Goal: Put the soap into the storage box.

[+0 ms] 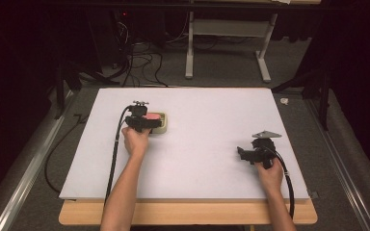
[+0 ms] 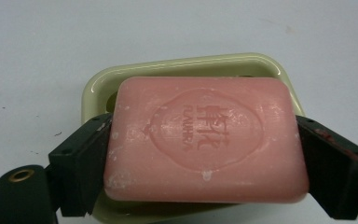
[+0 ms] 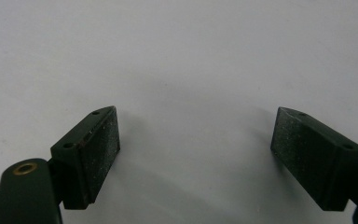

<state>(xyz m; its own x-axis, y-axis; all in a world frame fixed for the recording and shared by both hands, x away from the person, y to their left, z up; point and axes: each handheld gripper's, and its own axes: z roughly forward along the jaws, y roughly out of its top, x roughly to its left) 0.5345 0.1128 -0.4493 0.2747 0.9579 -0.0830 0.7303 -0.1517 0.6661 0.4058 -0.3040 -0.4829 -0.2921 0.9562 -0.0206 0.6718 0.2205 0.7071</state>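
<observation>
Tabletop [image 1: 197,159]: white sheet, bearing all items listed.

Soap dish [image 2: 177,65]: pale green, set on the tabletop's left half; taken as landmark.

Soap bar [image 2: 205,140]: pink, embossed, held directly over the soap dish, apparently just above its floor.

Left gripper [image 2: 205,154]: fingers [image 2: 86,158] pressed against the bar's two short ends.

Right gripper [image 3: 196,149]: fingers spread wide, nothing held, parked well right of the soap dish.

Progress: whether placing or lifting is under way cannot be judged; the grasp is not yet released.

Pink embossed soap [image 2: 205,140] over dish [image 2: 186,67]
</observation>
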